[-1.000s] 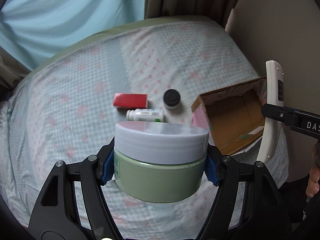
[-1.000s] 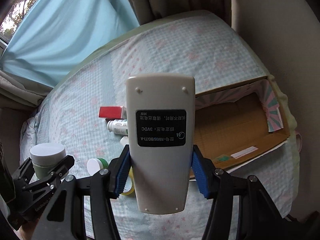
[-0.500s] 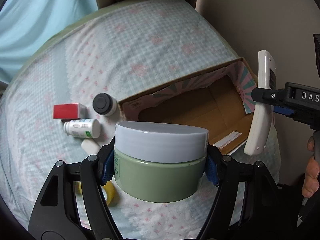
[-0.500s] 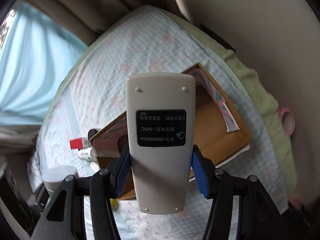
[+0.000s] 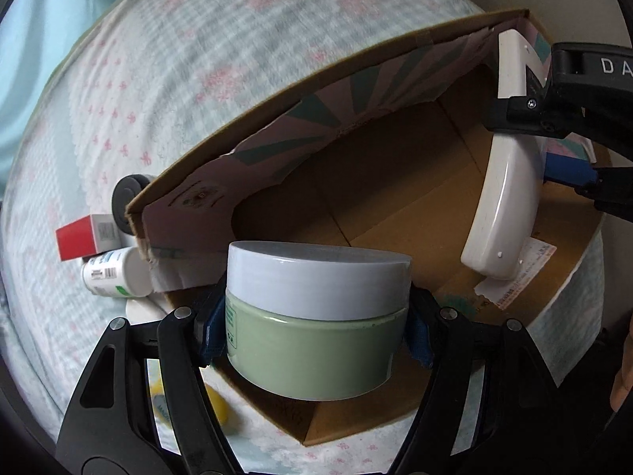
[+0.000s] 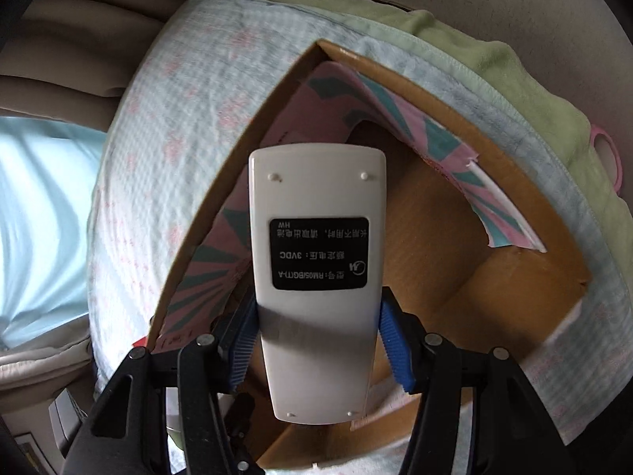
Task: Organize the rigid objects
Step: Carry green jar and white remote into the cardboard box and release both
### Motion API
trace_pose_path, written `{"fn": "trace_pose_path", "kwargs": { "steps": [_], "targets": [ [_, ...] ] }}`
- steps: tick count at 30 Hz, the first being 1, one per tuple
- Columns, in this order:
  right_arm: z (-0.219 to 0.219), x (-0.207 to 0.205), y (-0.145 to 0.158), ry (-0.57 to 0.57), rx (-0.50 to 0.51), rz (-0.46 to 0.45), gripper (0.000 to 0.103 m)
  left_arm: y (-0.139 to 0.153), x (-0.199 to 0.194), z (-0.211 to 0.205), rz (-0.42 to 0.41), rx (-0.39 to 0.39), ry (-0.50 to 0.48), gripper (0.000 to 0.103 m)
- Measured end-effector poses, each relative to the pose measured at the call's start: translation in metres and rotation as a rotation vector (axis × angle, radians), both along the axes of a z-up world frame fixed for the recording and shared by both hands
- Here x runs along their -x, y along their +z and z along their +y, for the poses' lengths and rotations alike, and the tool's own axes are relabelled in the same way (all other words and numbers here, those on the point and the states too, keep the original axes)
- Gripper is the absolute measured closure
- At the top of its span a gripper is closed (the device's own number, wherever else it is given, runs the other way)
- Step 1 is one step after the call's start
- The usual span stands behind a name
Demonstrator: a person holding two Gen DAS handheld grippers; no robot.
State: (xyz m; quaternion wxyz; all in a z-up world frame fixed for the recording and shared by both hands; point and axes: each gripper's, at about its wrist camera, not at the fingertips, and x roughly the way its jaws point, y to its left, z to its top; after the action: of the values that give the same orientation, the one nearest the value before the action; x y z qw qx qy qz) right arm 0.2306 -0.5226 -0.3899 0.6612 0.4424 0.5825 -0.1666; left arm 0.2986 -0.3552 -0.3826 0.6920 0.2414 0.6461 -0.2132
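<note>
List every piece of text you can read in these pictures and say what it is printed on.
"3VDC" and "RM05/BGT1-A", roughly: black label on the remote, printed upside down.
"DA": right hand-held gripper, cut off by the frame.
Chinese lines on that label, bottle, red box, box sticker: too small to read.

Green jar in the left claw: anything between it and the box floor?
Nothing visible. The green jar hangs over the open cardboard box, whose brown floor below is bare. The remote in the right claw sits well aside.
</note>
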Motion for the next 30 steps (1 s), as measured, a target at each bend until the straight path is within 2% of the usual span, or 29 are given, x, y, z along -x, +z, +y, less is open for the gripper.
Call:
{"fn": "trace_pose_path", "kwargs": {
  "steps": [7, 12, 14, 15, 16, 19, 22, 30],
  "targets": [
    [0.004, -0.003, -0.026, -0.012, 0.007, 0.044, 0.050, -0.030, 0.003, -0.019, -0.001, -0.058, -0.126, 0.035],
    [0.004, -0.013, -0.030, 0.044, 0.010, 0.053, 0.050, -0.030, 0.007, -0.026, -0.004, -0.045, -0.163, 0.033],
    [0.002, -0.014, -0.032, 0.032, -0.012, 0.050, 0.050, -0.021, 0.007, -0.026, -0.019, -0.023, -0.167, 0.003],
    [0.001, -0.010, -0.032, 0.010, -0.022, 0.052, 0.042, -0.014, 0.007, -0.025, -0.030, 0.002, -0.164, 0.000],
    [-0.001, -0.007, -0.031, -0.006, -0.027, 0.057, 0.023, -0.008, 0.006, -0.024, -0.037, 0.018, -0.160, 0.000],
    [-0.003, -0.006, -0.016, 0.018, -0.015, -0.002, 0.000, 0.001, 0.004, -0.020, -0.052, 0.017, -0.150, 0.000],
    [-0.002, -0.009, -0.002, 0.067, 0.035, -0.007, 0.000, 0.005, 0.004, -0.012, -0.052, 0.017, -0.130, 0.000],
    [0.000, 0.003, 0.013, 0.079, 0.036, 0.010, 0.000, 0.028, 0.013, 0.005, -0.071, 0.046, -0.065, 0.000]
  ]
}}
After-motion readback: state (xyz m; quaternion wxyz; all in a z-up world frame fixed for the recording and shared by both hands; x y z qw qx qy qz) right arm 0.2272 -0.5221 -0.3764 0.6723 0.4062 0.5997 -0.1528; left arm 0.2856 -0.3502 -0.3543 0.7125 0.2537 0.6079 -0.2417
